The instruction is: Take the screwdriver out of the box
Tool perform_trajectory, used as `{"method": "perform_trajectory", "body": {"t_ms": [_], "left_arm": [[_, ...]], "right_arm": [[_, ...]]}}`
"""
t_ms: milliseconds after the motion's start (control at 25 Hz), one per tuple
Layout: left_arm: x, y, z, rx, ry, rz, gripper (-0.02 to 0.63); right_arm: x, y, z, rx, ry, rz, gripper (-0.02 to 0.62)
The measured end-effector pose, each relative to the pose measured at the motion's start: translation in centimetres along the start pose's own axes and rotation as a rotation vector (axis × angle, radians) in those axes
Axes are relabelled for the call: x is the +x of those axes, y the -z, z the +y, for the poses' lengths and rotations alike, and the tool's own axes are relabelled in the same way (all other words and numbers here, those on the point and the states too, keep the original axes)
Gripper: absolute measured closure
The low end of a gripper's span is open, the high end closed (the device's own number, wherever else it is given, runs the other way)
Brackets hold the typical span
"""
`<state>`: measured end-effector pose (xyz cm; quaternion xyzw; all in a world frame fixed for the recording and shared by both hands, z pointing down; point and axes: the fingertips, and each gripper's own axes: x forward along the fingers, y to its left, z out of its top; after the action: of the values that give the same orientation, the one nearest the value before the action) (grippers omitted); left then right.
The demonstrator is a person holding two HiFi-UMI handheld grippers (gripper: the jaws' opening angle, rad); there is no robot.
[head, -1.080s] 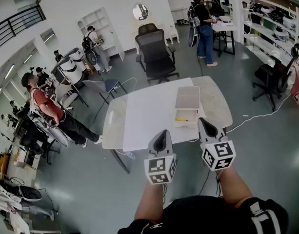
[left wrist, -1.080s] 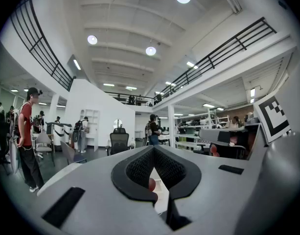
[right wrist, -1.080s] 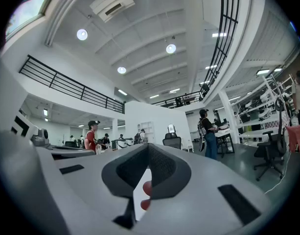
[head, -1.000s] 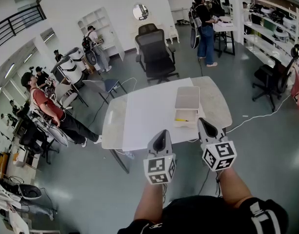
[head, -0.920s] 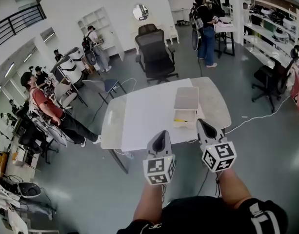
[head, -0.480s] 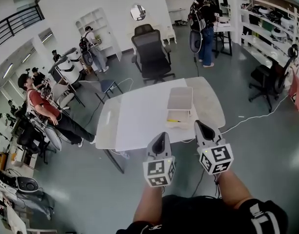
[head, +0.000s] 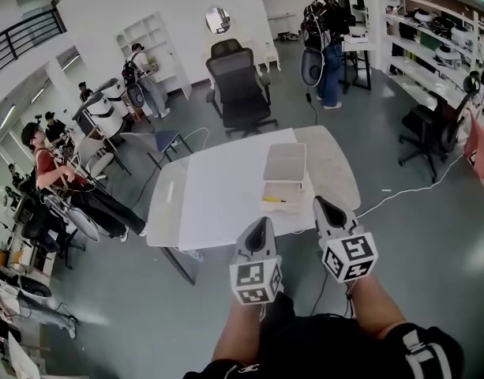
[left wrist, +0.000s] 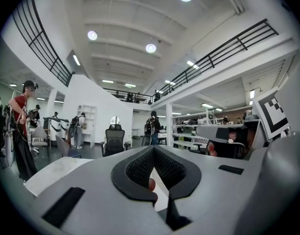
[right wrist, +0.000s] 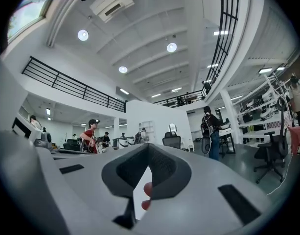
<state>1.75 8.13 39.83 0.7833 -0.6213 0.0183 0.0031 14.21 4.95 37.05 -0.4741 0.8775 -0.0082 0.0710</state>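
Note:
A pale, open box (head: 283,166) lies on the right half of the white table (head: 226,192). At the box's near end lies a small yellow screwdriver (head: 274,200). My left gripper (head: 260,226) and right gripper (head: 322,207) hover side by side just short of the table's near edge, both off the box. The right one is nearer the box, a little to its right. In the left gripper view the left gripper (left wrist: 153,152) has its jaws closed together with nothing held. The right gripper (right wrist: 148,147) looks the same in its own view. Neither gripper view shows the box.
A black office chair (head: 240,93) stands beyond the table. A seated person (head: 56,172) and equipment are to the left, and another person (head: 324,46) stands at the back. Shelving (head: 439,46) and a dark chair (head: 431,129) line the right; a white cable (head: 403,194) crosses the floor.
The head view has drifted, so table and box now sit a little higher and further left. Both grippers stay shut, side by side before the table edge.

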Motion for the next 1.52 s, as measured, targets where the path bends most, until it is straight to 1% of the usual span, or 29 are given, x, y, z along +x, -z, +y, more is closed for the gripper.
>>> {"method": "perform_trajectory", "body": {"t_ms": [280, 440, 760, 1080, 1320, 1440, 1520], "left_arm": [[5.5, 0.5, 3.2, -0.009, 0.015, -0.005, 0.597], [9.7, 0.5, 5.7, -0.01, 0.026, -0.007, 0.597], [18.0, 0.1, 11.0, -0.017, 0.041, 0.023, 0.597], [26.0, -1.3, 15.5, -0.01, 0.106, 0.042, 0.597], [31.4, -0.3, 18.9, -0.012, 0.158, 0.074, 0.597], [33.3, 0.0, 19.5, 0.004, 0.186, 0.089, 0.595], [34.1, 0.5, 19.8, 0.001, 0.188, 0.103, 0.595]], "right_arm": [[5.7, 1.5, -1.5, -0.007, 0.005, 0.015, 0.588], [10.3, 2.2, -2.7, -0.008, 0.007, 0.021, 0.588], [19.6, 2.8, -4.1, -0.01, -0.003, 0.055, 0.588], [28.8, 2.9, -5.6, -0.013, 0.021, 0.082, 0.588], [34.6, 3.8, -7.1, -0.024, 0.04, 0.098, 0.588], [36.5, 4.3, -8.1, -0.015, 0.064, 0.107, 0.588], [37.2, 4.9, -8.7, -0.008, 0.066, 0.123, 0.588]]}}
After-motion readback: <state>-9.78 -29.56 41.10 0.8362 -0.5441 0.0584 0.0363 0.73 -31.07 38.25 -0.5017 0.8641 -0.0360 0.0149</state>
